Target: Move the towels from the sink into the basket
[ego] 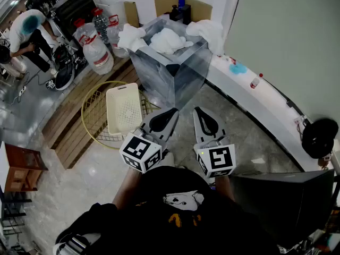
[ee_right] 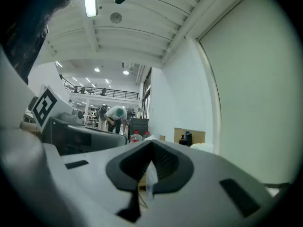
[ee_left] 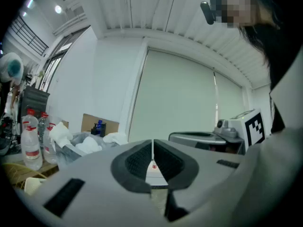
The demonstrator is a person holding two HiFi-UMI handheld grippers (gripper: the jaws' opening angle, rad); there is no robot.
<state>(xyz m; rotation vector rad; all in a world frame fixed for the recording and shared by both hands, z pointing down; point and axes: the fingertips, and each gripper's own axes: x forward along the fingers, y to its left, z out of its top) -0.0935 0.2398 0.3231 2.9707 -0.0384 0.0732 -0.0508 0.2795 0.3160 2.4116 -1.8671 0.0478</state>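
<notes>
Plainly the left gripper (ego: 169,115) and right gripper (ego: 202,116) sit closed, empty. The white towels (ego: 167,40) ahead look soft, light, so pinch a raised fold.

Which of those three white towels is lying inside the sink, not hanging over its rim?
The middle towel, bunched inside the sink; the left towel and right towel drape over its rim.
</notes>
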